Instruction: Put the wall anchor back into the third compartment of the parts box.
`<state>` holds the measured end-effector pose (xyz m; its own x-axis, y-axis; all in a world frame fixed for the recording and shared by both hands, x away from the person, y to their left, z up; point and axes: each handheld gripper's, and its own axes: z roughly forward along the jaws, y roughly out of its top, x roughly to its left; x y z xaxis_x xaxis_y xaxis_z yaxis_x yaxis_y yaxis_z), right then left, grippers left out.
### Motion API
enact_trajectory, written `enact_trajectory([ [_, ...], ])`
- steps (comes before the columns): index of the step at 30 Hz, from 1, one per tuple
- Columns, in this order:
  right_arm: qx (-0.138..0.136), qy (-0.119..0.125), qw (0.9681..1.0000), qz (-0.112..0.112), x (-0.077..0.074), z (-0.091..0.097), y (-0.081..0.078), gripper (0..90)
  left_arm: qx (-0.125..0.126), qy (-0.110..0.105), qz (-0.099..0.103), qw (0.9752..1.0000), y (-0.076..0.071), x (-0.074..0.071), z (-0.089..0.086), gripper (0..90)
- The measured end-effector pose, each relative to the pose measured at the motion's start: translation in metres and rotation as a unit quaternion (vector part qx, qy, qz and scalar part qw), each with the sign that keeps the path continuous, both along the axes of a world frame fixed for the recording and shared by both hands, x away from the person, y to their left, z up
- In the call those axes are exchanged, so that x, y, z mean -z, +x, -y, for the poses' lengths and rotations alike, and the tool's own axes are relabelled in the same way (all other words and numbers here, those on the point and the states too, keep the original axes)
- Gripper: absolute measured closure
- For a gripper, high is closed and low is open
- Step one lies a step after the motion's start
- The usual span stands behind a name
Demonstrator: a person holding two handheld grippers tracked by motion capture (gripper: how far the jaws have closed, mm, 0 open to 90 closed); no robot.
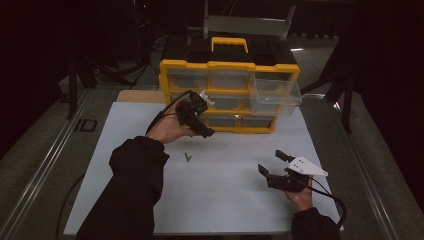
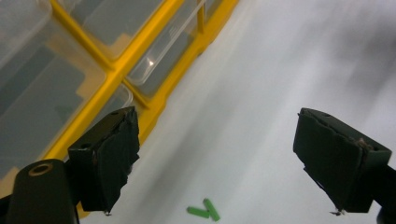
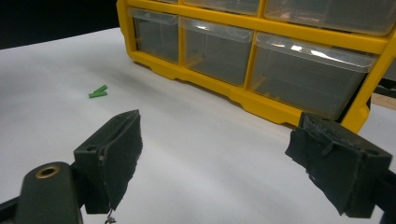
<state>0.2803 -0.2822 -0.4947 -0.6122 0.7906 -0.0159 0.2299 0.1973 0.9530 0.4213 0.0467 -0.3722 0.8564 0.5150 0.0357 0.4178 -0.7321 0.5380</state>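
1. Two small green pieces (image 1: 188, 157) lie touching each other in a V on the white table (image 1: 225, 200), in front of the yellow drawer cabinet (image 1: 229, 95).
2. Left gripper (image 1: 197, 117) hangs above the table near the cabinet's bottom drawers, jaws spread wide with nothing between them; the green pieces lie below it.
3. Right gripper (image 1: 272, 162) sits low at the right, well apart from the green pieces, jaws also spread and holding nothing.
4. One clear drawer (image 1: 275, 95) juts out of the cabinet at upper right.

The high view is looking forward and down from above the person's side, taking in the whole table (image 1: 225, 200) and the yellow drawer cabinet (image 1: 227, 95) beyond. Both gripper views are sitting low and close, facing that cabinet's lower drawers; all three are sharing the green pieces (image 1: 188, 157) lying before it.
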Motion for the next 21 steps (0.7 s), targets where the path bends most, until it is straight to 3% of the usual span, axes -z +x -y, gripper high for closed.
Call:
enact_trajectory([
  [8,0.001,0.0,1.0,0.0,0.0,0.0,0.0,15.2,-0.008,0.004,-0.006,0.9999,-0.002,0.017,-0.009,15.8],
  [21,0.001,-0.004,1.0,-0.001,0.001,-0.002,0.0,15.2,-0.039,0.014,-0.028,0.9988,-0.003,0.062,-0.028,21.6],
])
